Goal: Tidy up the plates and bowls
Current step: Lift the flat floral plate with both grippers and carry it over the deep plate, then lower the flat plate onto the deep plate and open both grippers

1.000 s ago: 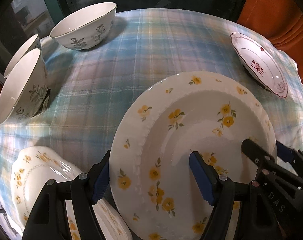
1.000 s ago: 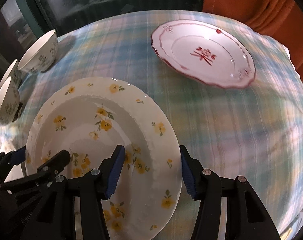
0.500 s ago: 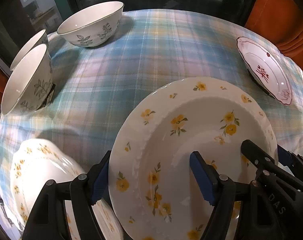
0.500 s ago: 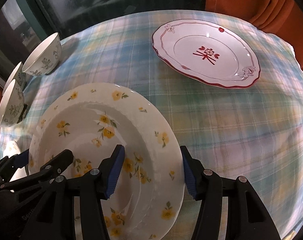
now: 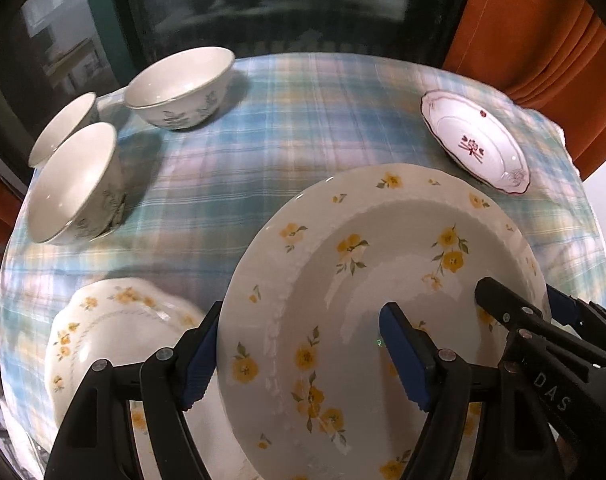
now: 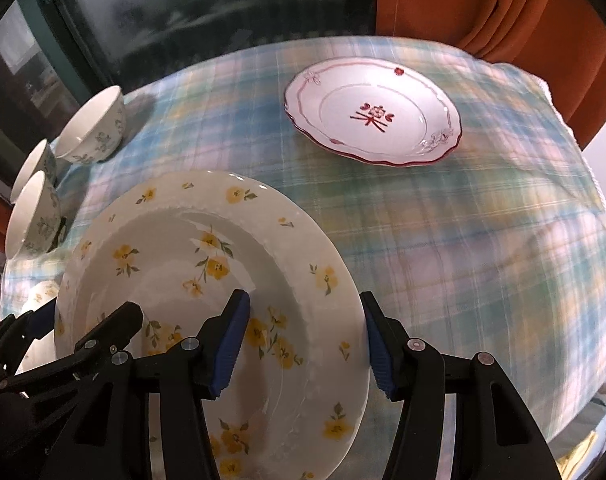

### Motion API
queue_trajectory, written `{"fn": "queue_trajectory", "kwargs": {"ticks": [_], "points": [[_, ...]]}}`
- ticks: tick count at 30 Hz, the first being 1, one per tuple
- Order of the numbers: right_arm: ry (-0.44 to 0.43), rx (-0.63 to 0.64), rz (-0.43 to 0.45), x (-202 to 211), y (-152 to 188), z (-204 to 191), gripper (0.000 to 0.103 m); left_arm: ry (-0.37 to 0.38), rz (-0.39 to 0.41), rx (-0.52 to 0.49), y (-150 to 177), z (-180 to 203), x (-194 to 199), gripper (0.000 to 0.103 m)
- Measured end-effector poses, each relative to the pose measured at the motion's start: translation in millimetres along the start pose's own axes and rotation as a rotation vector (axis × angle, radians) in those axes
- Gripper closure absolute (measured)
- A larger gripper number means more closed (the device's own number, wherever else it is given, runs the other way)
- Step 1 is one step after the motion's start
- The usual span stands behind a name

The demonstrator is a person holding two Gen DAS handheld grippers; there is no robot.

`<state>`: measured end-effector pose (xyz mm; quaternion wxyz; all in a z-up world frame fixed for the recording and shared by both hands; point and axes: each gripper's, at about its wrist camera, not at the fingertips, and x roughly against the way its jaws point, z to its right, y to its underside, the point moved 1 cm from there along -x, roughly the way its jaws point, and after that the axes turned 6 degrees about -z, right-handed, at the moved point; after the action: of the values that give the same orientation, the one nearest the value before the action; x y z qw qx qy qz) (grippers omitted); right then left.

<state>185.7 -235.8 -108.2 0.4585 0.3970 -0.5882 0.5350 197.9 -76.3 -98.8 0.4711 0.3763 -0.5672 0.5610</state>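
The yellow-flowered plate (image 5: 387,304) has risen; left gripper (image 5: 303,356) and right gripper (image 6: 303,340) each straddle its rim, whether clamped I cannot tell; uneven lifting could tip it onto the plate beneath (image 5: 115,328).

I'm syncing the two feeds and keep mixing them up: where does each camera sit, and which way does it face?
Left wrist: sits on the left claw, looking forward and down over the yellow-flowered plate toward three bowls; its own blue-padded fingers straddle the plate's left rim, and the other claw shows at lower right.
Right wrist: sits on the right claw, facing the red-patterned plate; its fingers straddle the right rim, the left claw at lower left.
Shared: the flowered plate, the red-patterned plate, the bowls and the plaid tablecloth.
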Motion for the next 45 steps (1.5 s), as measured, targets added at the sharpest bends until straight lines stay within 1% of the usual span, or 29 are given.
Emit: {"fn": "queue_trajectory", "kwargs": {"ticks": [5,11,19,23,26,32,36,39,45], "points": [[0.006,-0.016,0.019,20,14,-22,0.044,0.014,0.044,-0.011,11,-22,25,0.027],[0.017,-0.010,0.049,40,30,-55,0.044,0.036,0.085,0.001,27,-54,45,0.027],[0.029,0.003,0.047,47,54,-95,0.044,0.050,0.098,0.022,48,-95,55,0.027],[0.028,0.011,0.043,46,64,-115,0.044,0.053,0.085,0.041,58,-115,52,0.027],[0.022,0.015,0.025,42,72,-129,0.044,0.050,0.071,0.061,68,-130,50,0.027],[0.022,0.027,-0.011,31,82,-151,0.044,0.048,0.042,0.081,76,-150,43,0.027],[0.031,0.046,-0.023,26,85,-162,0.044,0.052,0.014,0.087,79,-155,35,0.027],[0.042,0.044,-0.026,26,86,-163,0.044,0.059,-0.006,0.095,82,-157,30,0.027],[0.062,0.068,-0.054,18,85,-166,0.044,0.051,-0.041,0.114,82,-159,18,0.027]]}}
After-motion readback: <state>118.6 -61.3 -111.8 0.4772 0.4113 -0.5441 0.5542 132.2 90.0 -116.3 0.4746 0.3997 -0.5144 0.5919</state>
